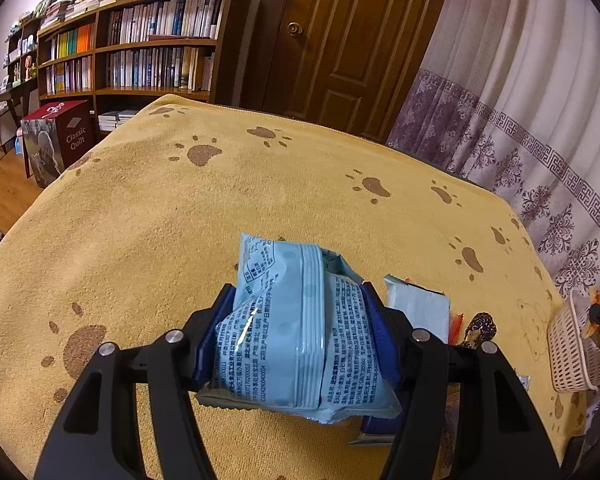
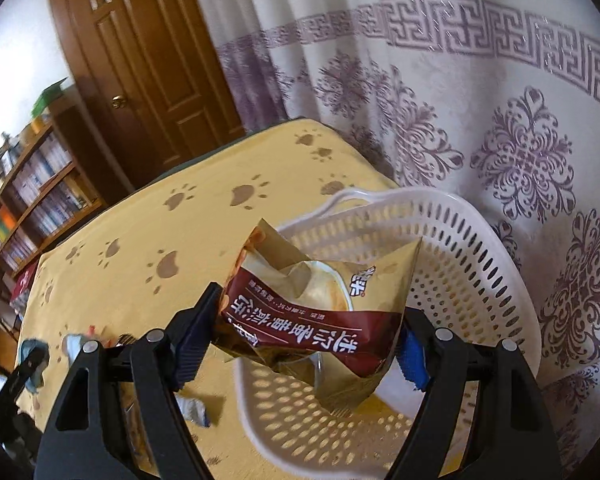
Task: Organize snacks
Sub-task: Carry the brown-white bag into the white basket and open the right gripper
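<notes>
The right tool [image 2: 312, 336] grips a brown and gold snack packet [image 2: 320, 300] above the white basket [image 2: 460, 264] on the yellow-clothed bench [image 2: 140, 248]

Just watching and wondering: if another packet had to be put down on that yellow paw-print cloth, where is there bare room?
The yellow paw-print cloth is bare across its far half towards the wooden bookshelf and brown door. It is crowded near the white perforated plastic basket, where small loose wrappers lie. The basket's bare floor also has room.
</notes>
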`<state>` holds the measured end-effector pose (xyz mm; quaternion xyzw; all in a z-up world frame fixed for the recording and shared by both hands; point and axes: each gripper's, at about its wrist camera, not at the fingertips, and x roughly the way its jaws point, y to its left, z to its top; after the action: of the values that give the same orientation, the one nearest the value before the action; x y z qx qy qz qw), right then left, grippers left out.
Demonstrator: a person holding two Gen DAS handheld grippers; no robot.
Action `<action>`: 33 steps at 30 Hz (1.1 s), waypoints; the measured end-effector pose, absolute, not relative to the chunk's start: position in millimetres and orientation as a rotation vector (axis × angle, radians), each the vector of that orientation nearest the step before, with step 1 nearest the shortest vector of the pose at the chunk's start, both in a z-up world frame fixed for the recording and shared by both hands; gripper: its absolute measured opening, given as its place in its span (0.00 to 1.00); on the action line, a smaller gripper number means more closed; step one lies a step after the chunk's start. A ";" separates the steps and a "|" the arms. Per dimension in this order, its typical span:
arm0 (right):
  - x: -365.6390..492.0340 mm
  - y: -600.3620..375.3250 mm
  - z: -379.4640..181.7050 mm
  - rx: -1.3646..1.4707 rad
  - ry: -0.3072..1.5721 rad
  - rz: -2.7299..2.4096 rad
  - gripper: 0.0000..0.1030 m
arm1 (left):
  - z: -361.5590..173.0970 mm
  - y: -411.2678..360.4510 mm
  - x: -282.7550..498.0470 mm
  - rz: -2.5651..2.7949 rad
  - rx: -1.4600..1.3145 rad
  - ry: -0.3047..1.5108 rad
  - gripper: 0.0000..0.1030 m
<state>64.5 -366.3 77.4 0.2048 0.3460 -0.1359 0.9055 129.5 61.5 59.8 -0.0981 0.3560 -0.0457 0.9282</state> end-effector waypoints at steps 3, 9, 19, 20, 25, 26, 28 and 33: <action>69.1 -376.5 71.8 0.480 0.731 -0.279 0.83 | 59.5 61.1 129.5 -0.093 -0.201 0.731 0.61; 61.1 -381.5 71.7 0.502 0.711 -0.297 0.84 | 56.0 60.1 130.4 -0.095 -0.197 0.735 0.61; 38.7 -385.5 96.1 0.491 0.621 -0.342 0.84 | 55.1 59.3 130.7 -0.097 -0.194 0.737 0.61; 37.0 -384.8 98.2 0.490 0.615 -0.341 0.84 | 55.1 59.2 130.3 -0.097 -0.194 0.736 0.61; 32.4 -378.3 100.1 0.473 0.619 -0.330 0.84 | 56.2 58.2 130.9 -0.099 -0.194 0.735 0.61; 31.2 -377.4 99.8 0.475 0.619 -0.329 0.84 | 56.3 57.9 130.5 -0.100 -0.194 0.734 0.61; 27.4 -375.8 99.8 0.478 0.614 -0.329 0.84 | 58.5 57.4 130.0 -0.103 -0.193 0.731 0.61; 10.4 -368.2 98.7 0.452 0.598 -0.341 0.84 | 61.5 54.5 128.2 -0.117 -0.192 0.724 0.61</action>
<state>10.4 -368.2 98.7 0.2197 0.2906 -0.1659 0.9164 128.2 54.5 61.5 -0.0936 0.3535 -0.0573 0.9290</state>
